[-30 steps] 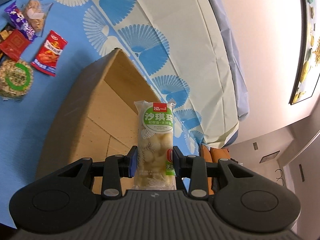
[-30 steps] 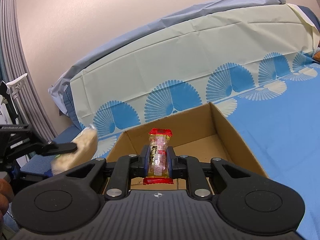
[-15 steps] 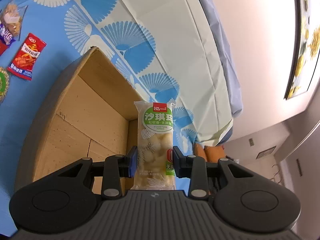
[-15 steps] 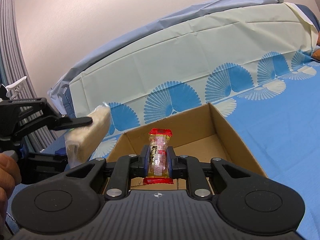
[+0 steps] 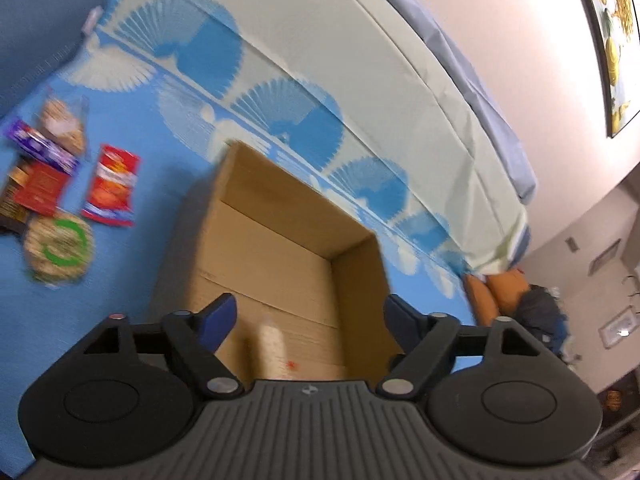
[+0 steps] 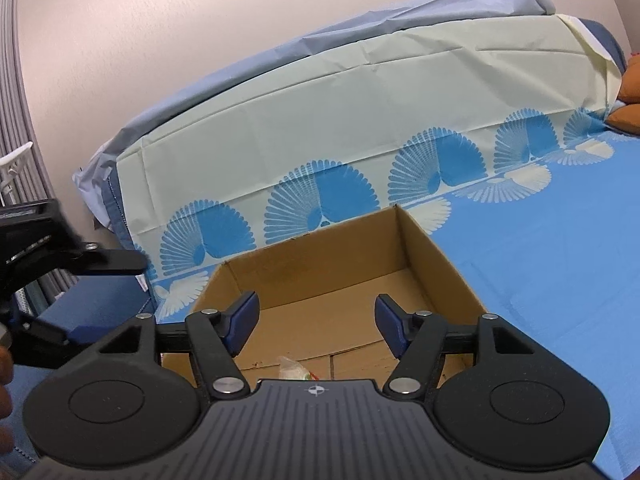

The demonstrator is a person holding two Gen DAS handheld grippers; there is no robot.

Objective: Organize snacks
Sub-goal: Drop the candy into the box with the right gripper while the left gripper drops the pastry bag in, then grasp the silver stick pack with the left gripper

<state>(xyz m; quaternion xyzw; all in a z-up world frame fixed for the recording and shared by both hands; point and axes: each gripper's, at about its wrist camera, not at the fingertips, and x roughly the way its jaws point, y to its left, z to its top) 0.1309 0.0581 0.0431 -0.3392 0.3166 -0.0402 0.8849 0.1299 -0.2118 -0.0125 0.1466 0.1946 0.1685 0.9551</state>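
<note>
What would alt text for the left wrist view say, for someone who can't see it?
The left tool hangs open over a cardboard box on a blue fan-patterned cloth, with a pale, blurred snack pack inside the box between its fingers. A cluster of other snack packets lies on the cloth to the box's left.
</note>
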